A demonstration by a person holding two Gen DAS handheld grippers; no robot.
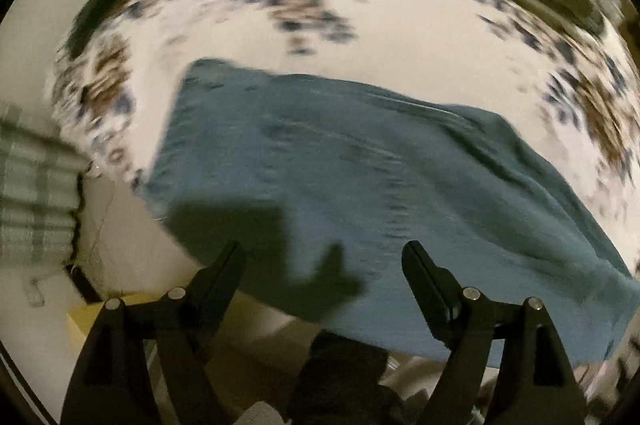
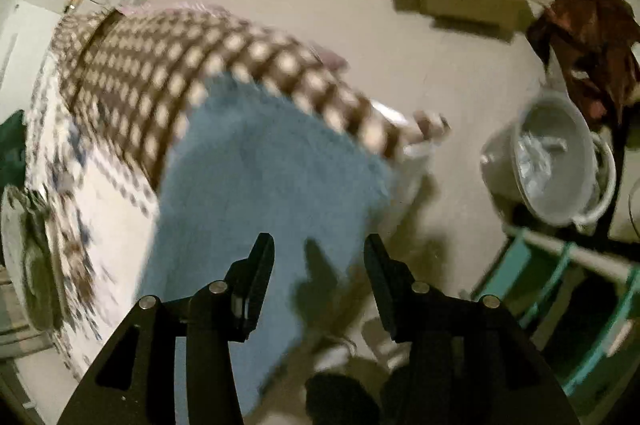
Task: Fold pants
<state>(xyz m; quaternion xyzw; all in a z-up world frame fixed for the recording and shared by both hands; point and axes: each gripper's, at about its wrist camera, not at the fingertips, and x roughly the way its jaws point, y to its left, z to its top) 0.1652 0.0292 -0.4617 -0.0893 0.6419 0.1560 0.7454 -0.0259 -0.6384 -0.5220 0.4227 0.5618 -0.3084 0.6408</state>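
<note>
Hovering above folded blue pants (image 1: 340,185) lying flat on floral bedsheet (image 1: 400,37). Left gripper (image 1: 324,257) gaping wide, gripping nothing, pants at twelve o'clock. Right gripper (image 2: 320,249) standing partly open, empty, over pants' (image 2: 260,193) edge; checkered blanket (image 2: 180,65) bordering at eleven o'clock.
</note>
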